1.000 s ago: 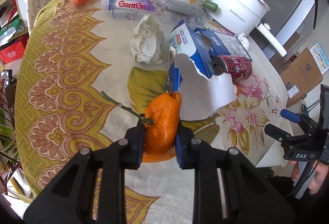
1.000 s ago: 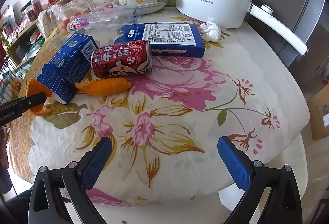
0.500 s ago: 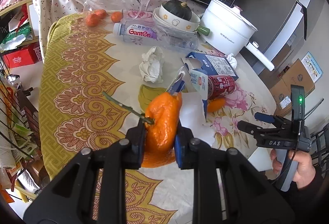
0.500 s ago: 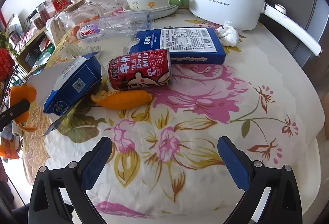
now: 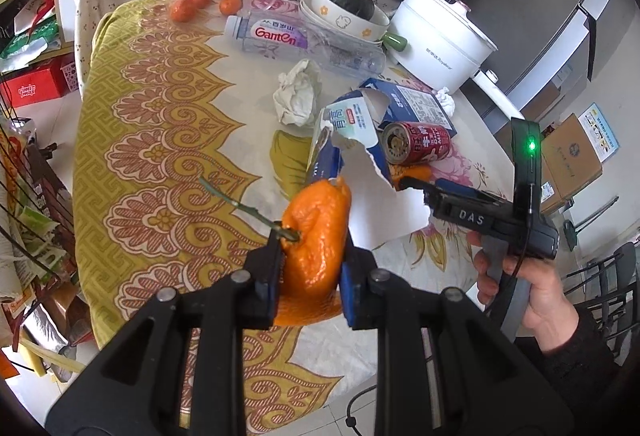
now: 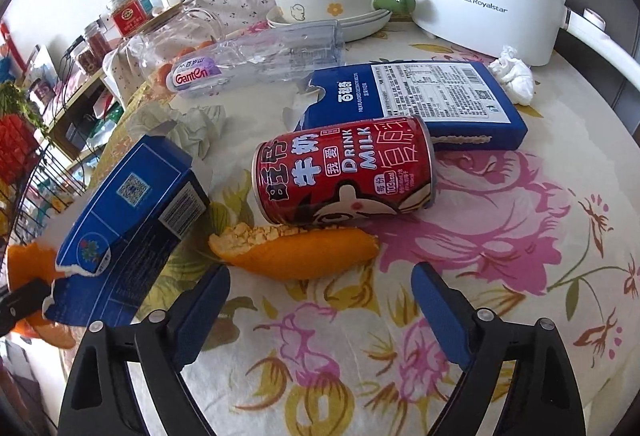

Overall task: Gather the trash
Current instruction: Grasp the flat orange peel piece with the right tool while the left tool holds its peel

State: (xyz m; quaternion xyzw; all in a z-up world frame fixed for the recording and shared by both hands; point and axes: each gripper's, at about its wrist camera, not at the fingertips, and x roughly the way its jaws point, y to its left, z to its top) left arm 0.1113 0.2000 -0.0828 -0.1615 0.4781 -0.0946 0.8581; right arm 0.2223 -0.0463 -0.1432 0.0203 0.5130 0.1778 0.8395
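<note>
- Left gripper (image 5: pixel 310 272): clenched on a large orange peel (image 5: pixel 316 240), held above the tablecloth (image 5: pixel 160 140) near the table's front edge.
- Right gripper (image 6: pixel 320 300): fingers spread wide, grasping nothing, low over the cloth just in front of a second peel (image 6: pixel 296 252).
- Second peel: touching the red can (image 6: pixel 344 172); torn blue carton (image 6: pixel 128 212) crowding its left, bare cloth to its right.
- Only in the left view: hand (image 5: pixel 532 284) on the right gripper's handle, crumpled tissue (image 5: pixel 298 98) in full.
</note>
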